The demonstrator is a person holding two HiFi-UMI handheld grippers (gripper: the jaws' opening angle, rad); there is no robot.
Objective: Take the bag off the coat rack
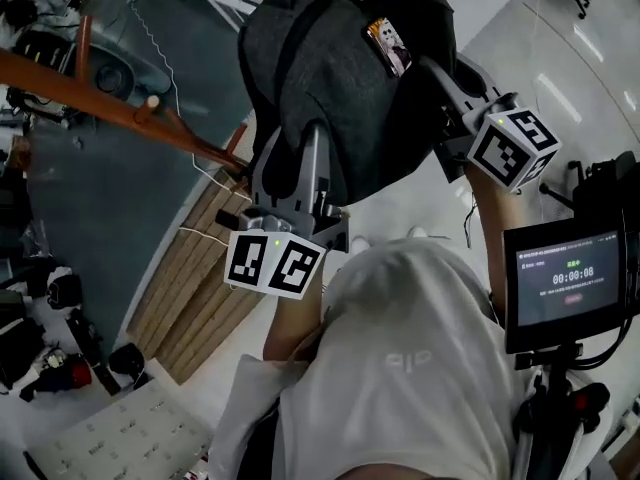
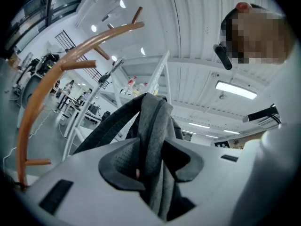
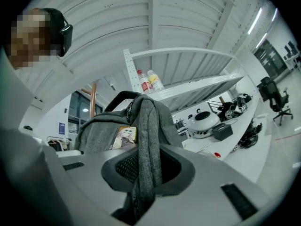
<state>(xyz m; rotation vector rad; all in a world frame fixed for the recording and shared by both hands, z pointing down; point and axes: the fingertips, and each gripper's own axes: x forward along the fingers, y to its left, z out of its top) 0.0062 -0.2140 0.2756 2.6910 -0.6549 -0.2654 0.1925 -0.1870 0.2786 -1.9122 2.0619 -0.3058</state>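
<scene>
A dark grey backpack [image 1: 340, 78] with a small picture tag hangs in the air between my two grippers, clear of the wooden coat rack [image 1: 110, 103] at the left. My left gripper [image 1: 300, 183] is shut on a grey shoulder strap [image 2: 153, 145]. My right gripper [image 1: 445, 103] is shut on the other grey strap [image 3: 146, 145]. The bag's body [image 3: 101, 131] shows behind the right jaws. The curved rack arm [image 2: 56, 74] with its pegs stands bare in the left gripper view.
A person's head and white shirt [image 1: 420, 368] fill the bottom of the head view. A small screen [image 1: 565, 288] on a stand is at the right. Wooden floor slats [image 1: 200, 288] and dark gear [image 1: 50, 348] lie at the left. White shelving [image 3: 188, 84] stands behind.
</scene>
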